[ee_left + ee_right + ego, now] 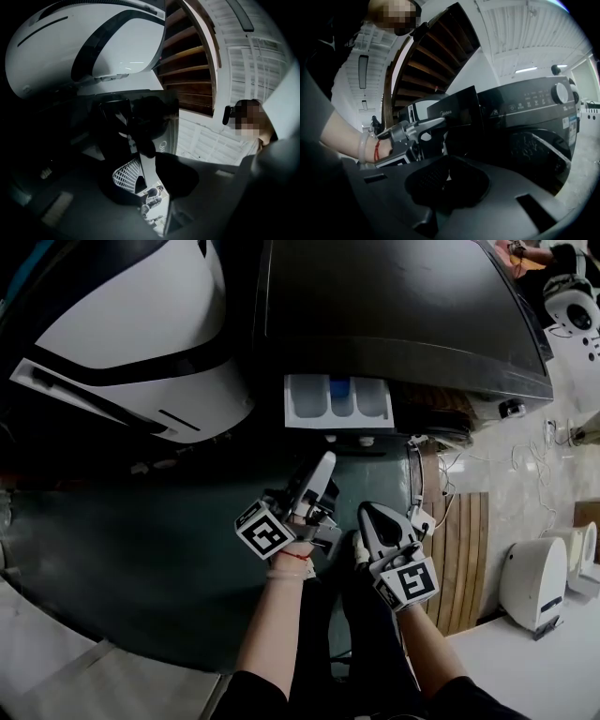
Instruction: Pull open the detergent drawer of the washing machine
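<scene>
Detergent drawer [337,401] out of washing machine [403,306], white compartments showing, blue one in middle. Left gripper [152,173] aimed at dark drawer front, jaws parted, nothing between them; contact with front unclear. Right gripper [446,176] just beside left, farther from drawer, jaws nearly together, empty.

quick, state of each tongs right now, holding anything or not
left tongs: open, nothing between them
right tongs: shut, empty
</scene>
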